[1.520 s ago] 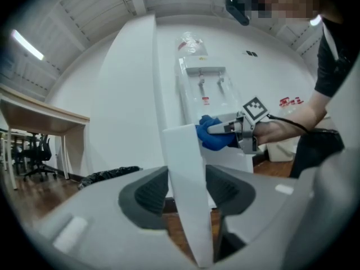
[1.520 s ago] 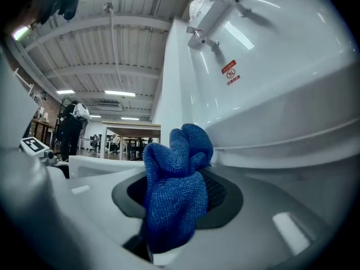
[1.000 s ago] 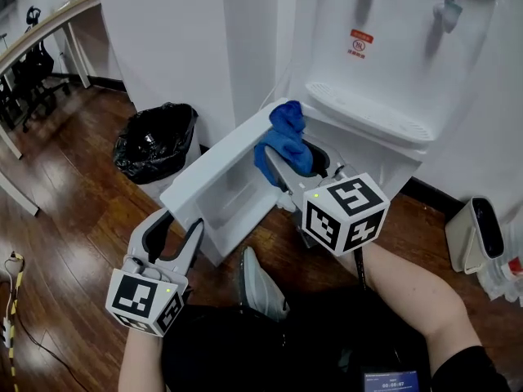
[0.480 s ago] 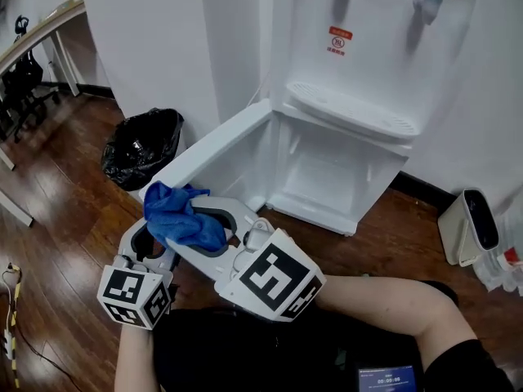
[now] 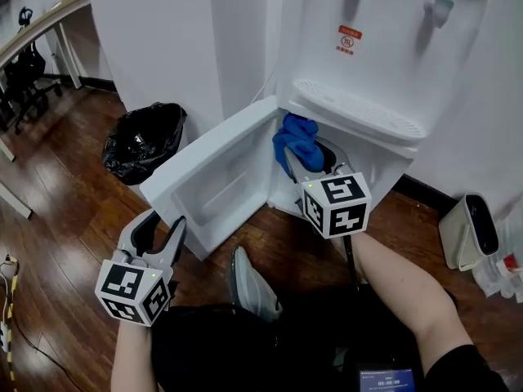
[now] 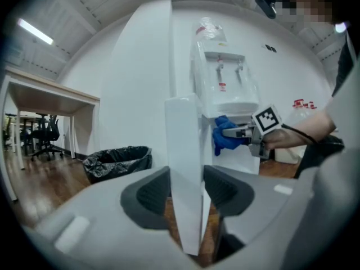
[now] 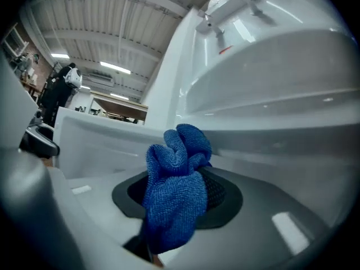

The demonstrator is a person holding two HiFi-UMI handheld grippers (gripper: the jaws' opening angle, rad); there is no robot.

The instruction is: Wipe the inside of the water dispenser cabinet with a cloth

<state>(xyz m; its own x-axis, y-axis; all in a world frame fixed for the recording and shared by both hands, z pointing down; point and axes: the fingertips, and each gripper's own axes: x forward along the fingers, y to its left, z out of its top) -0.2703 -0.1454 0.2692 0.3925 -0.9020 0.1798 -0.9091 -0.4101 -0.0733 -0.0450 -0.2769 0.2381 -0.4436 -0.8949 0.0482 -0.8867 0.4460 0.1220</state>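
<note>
The white water dispenser [image 5: 384, 55] stands against the wall with its lower cabinet door [image 5: 221, 170] swung open to the left. My right gripper [image 5: 301, 152] is shut on a bunched blue cloth [image 5: 296, 135] at the top of the cabinet opening, just under the drip tray. In the right gripper view the cloth [image 7: 177, 167] fills the space between the pads of that gripper [image 7: 179, 198]. My left gripper [image 5: 159, 223] is low at the left, shut on the door's free edge. In the left gripper view that edge [image 6: 184, 151] stands upright between both pads, with the cloth [image 6: 225, 136] beyond it.
A bin lined with a black bag [image 5: 143, 141] stands left of the door. A white appliance [image 5: 472, 231] sits on the wood floor at the right. A desk [image 5: 45, 23] with chairs is far left. The person's shoe [image 5: 253, 288] is below the door.
The right gripper with the cloth swung down beside the left gripper half a second ago, and is now back up at the cabinet opening. The left gripper has hardly moved.
</note>
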